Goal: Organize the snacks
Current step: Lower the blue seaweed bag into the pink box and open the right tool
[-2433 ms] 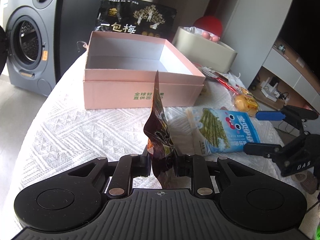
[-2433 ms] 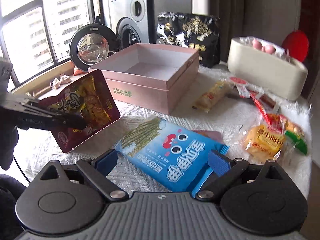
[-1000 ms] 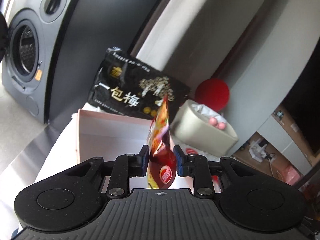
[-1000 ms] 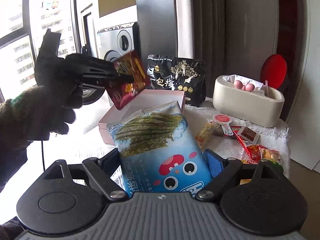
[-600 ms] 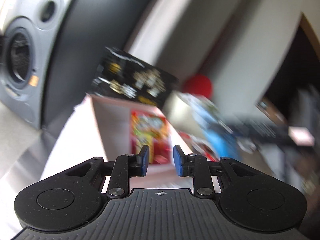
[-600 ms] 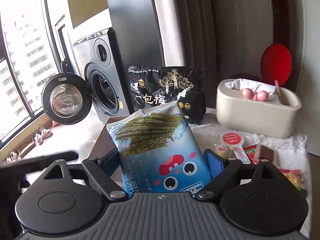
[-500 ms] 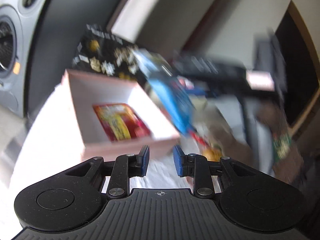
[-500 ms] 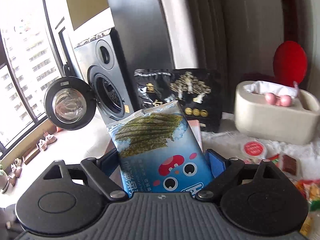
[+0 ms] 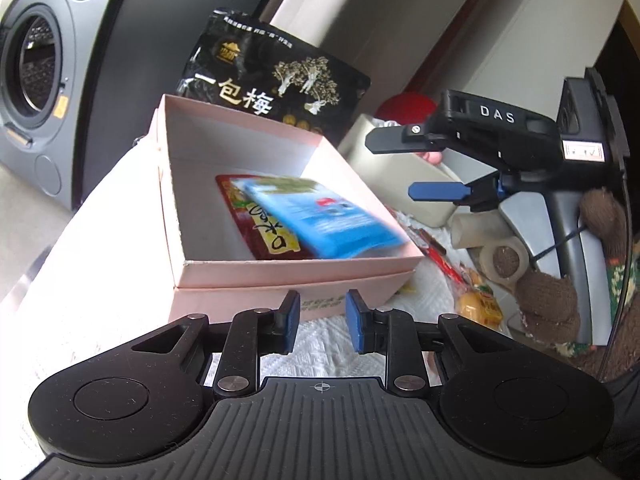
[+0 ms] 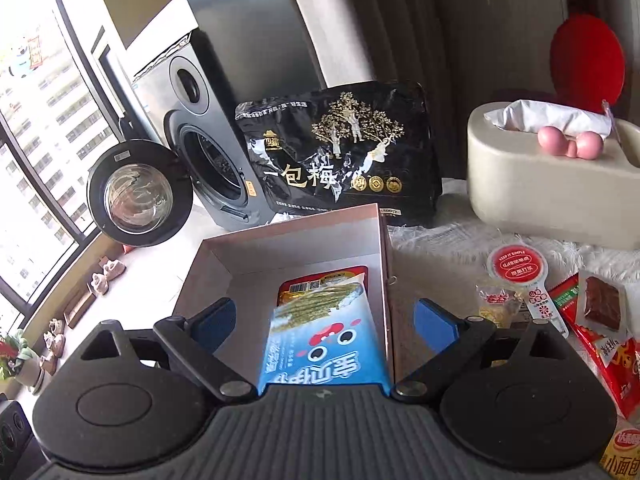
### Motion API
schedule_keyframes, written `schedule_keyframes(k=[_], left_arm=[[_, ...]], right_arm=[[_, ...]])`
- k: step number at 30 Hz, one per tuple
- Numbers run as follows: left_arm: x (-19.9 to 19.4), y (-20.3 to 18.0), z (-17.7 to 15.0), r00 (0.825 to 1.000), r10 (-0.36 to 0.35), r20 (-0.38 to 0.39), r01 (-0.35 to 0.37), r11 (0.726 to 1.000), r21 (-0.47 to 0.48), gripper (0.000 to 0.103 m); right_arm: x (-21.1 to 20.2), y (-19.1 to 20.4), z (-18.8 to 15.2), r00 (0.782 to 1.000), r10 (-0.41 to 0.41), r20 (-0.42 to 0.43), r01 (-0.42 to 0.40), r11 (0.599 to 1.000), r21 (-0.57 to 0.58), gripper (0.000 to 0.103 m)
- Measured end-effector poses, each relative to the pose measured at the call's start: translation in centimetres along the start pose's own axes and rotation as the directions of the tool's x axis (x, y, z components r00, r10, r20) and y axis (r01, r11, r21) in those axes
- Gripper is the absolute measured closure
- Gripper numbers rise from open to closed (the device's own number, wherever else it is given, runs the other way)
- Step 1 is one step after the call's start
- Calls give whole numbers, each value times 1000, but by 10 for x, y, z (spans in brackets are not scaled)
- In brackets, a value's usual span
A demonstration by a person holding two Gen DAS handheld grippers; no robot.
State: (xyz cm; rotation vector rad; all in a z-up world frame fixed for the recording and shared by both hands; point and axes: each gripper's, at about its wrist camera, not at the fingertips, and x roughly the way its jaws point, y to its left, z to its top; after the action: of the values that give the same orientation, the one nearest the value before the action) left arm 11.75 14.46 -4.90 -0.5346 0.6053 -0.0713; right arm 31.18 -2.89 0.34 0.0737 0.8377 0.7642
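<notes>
An open pink box (image 9: 248, 276) stands on the white cloth. Inside it lies a red snack pouch (image 9: 268, 236), and a blue seaweed snack bag (image 9: 324, 216) sits blurred on top of it. My left gripper (image 9: 319, 320) is open and empty just in front of the box's near wall. My right gripper (image 9: 416, 168) is open and hovers over the box's right rim. In the right wrist view the right gripper (image 10: 324, 324) is wide open above the box (image 10: 208, 264), with the blue bag (image 10: 324, 340) loose between the fingers and the red pouch (image 10: 316, 278) under it.
A large black plum bag (image 10: 344, 160) stands behind the box. A beige tissue holder (image 10: 552, 188) sits at the back right. Several small snack packets (image 10: 592, 320) lie on the cloth right of the box. A washing machine (image 9: 36, 76) stands to the left.
The left gripper let the red pouch go into the box and drew back. The right gripper carried the blue bag over the box and opened; the bag is dropping in.
</notes>
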Motion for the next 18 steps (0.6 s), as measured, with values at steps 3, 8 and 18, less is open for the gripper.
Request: schedule_keyframes(k=[3, 8, 18], left_arm=[[-2, 2, 1, 1000, 11, 1, -11, 1000, -3, 75], [-11, 12, 6, 997, 73, 38, -72, 997, -34, 75], [-10, -8, -4, 1000, 23, -17, -23, 999, 25, 75]], right_arm=[[-2, -3, -3, 1000, -2, 17, 1, 1000, 5, 7], [-15, -23, -8, 992, -88, 91, 85, 996, 39, 7], [32, -95, -29, 961, -270, -63, 276, 956, 100, 20]])
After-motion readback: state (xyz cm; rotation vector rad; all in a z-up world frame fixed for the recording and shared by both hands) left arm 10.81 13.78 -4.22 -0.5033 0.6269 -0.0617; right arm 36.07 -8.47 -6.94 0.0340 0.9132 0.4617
